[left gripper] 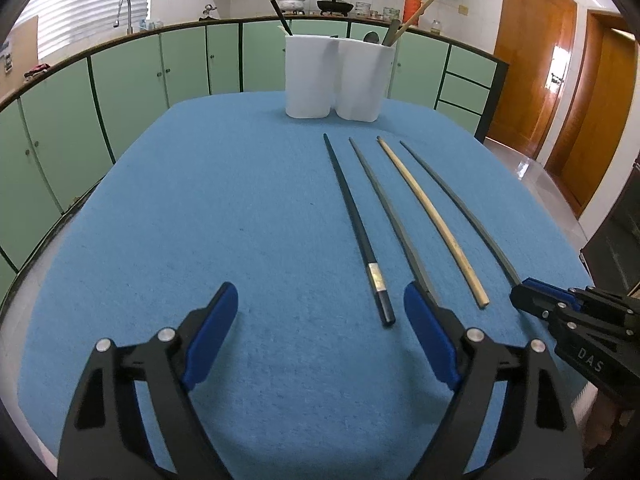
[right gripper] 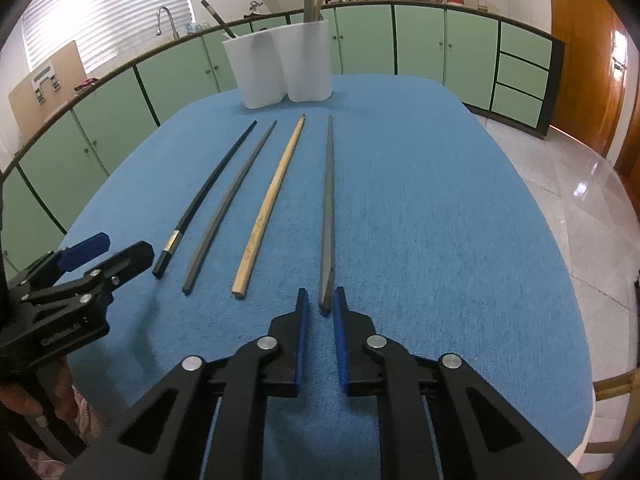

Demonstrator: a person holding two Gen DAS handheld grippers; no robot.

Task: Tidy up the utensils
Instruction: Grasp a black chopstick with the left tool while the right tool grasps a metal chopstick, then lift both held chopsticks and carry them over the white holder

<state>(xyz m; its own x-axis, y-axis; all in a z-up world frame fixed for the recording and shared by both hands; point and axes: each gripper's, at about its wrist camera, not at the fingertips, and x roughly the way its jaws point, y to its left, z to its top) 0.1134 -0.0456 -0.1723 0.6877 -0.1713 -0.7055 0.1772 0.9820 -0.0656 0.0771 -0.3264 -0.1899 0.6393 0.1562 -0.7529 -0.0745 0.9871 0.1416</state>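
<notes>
Several chopsticks lie side by side on the blue table: a black one with a silver band (left gripper: pixel 356 224) (right gripper: pixel 204 200), a grey one (left gripper: pixel 386 212) (right gripper: pixel 230 204), a wooden one (left gripper: pixel 430 216) (right gripper: pixel 272 196) and a second grey one (left gripper: pixel 460 208) (right gripper: pixel 328 204). A white two-part holder (left gripper: pixel 336 76) (right gripper: pixel 280 68) with utensils stands at the far edge. My left gripper (left gripper: pixel 320 300) is open, above the near ends of the black and grey chopsticks. My right gripper (right gripper: pixel 320 300) is narrowly open, its pads on either side of the near end of the rightmost grey chopstick.
The blue table cloth (left gripper: pixel 200 200) (right gripper: pixel 440 200) covers the round table. Green kitchen cabinets (left gripper: pixel 120 88) run behind it. A tiled floor (right gripper: pixel 580 208) and wooden doors (left gripper: pixel 532 64) are to the right.
</notes>
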